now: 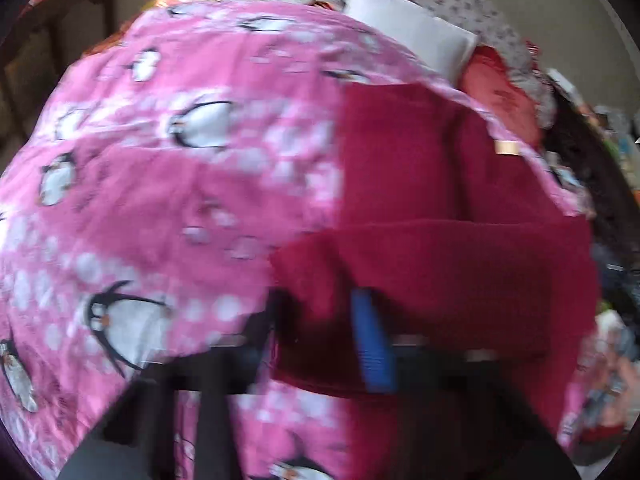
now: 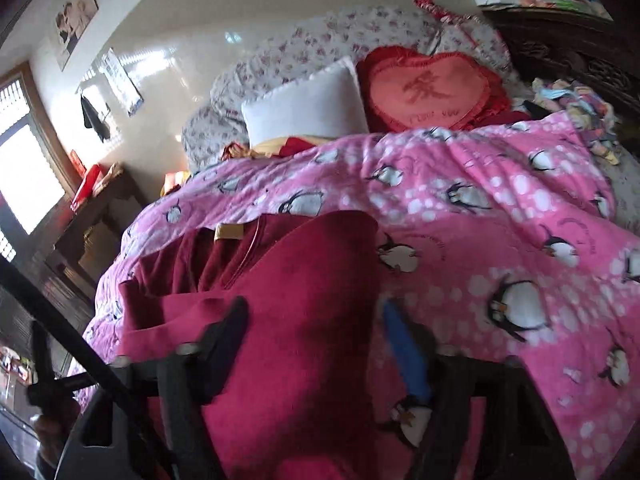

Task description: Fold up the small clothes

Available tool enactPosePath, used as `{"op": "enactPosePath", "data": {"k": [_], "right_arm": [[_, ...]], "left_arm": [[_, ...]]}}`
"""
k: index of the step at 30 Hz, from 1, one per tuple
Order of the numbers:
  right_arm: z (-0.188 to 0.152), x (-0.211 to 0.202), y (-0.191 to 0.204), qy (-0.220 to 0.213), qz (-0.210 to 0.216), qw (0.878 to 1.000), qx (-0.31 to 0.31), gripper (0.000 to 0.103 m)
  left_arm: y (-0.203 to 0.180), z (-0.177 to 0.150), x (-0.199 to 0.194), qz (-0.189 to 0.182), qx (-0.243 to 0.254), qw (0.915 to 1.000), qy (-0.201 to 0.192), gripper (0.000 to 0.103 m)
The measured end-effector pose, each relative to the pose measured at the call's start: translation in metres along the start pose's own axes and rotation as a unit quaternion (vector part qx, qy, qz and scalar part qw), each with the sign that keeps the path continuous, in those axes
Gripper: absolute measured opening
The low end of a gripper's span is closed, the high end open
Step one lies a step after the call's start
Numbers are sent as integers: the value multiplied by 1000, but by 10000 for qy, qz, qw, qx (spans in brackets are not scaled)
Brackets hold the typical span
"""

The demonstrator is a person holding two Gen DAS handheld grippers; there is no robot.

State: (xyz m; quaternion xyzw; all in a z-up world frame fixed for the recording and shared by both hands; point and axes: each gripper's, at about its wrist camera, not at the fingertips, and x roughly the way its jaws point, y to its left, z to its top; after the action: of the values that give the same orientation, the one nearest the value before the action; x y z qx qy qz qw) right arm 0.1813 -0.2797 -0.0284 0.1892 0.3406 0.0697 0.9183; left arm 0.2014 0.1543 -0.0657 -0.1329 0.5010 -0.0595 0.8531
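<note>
Red garment (image 2: 304, 300) on penguin quilt (image 2: 500, 208) | left gripper (image 1: 320, 320) clamped on its edge | right gripper (image 2: 316, 332) apart, straddling cloth | risk: 1-sided hold lets fold skew

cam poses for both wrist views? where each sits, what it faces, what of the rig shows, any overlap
Left wrist: on the left gripper, facing up the bed over the dark red garment on the pink penguin quilt; its black and blue fingers show, blurred.
Right wrist: on the right gripper, facing the headboard; fingers straddle the garment; heart cushion beyond.
Shared: garment, quilt, white pillow.
</note>
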Motion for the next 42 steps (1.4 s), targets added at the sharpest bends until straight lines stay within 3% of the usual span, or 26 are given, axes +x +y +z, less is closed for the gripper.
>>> {"op": "enactPosePath", "data": {"k": [1,2,7,9,11,14,15,16,17,18,20,21,22,23,25,29,32,35,37,39,42], "right_arm": [[1,8,5,44,-58,9999,-88,21],[4,10,6,18,-211,9996,-212,16],[17,-18,-12,-629,-198,9977,165,1],[19,-32,-19,-934,-423,9945,195,1],[22,-36,-27,-895,-372,9948,328,1],[22,-35,-25,-724,-112,9968,311,6],[22,-31,-20,-603,-35,9980,205,33],[23,-27,-14,-496,-25,9987,118,73],[23,-20,-7,-448,-65,9990,18,86],[22,-13,-2,-424,-92,9990,-58,92],[25,11,8,-132,-338,9991,-224,87],[24,24,8,44,-344,9992,-223,66],[24,35,8,234,-304,9991,-201,27],[24,42,8,336,-378,9986,-172,16],[26,30,3,-7,-287,9996,-52,12],[27,-16,-14,-989,-454,9938,212,10],[22,7,-24,-633,-502,9964,262,10],[15,28,-32,-234,-572,9972,419,22],[13,19,-42,-291,-397,9960,750,48],[11,1,-45,-481,-234,9945,900,52],[7,-24,-27,-527,-47,9974,482,52]], "left_arm": [[-8,4,-6,124,126,9998,-100,15],[-19,9,-15,266,329,9986,-323,12],[-47,35,-47,63,590,9949,-817,10],[-56,45,-54,65,689,9921,-1044,9],[-62,54,-52,226,767,9898,-1177,9],[-56,55,-38,297,645,9923,-1015,9],[-50,52,-34,313,584,9934,-939,9],[-44,49,-30,321,509,9944,-867,9],[-42,47,-28,325,489,9947,-844,9],[-38,44,-27,332,465,9949,-827,9],[-36,41,-28,331,447,9951,-813,9],[-38,43,-30,317,459,9951,-816,9],[-39,43,-33,311,473,9949,-839,9],[-42,46,-36,285,507,9943,-888,9],[-51,52,-50,144,628,9920,-1084,9],[-60,53,-67,276,919,9827,-1587,9],[-50,51,-37,595,819,9866,-1281,9],[-26,49,2,674,374,9950,-636,9],[-14,46,5,714,213,9953,-615,9],[-6,47,-2,456,53,9970,-620,11],[-4,51,-15,250,-93,9968,-747,46]]}}
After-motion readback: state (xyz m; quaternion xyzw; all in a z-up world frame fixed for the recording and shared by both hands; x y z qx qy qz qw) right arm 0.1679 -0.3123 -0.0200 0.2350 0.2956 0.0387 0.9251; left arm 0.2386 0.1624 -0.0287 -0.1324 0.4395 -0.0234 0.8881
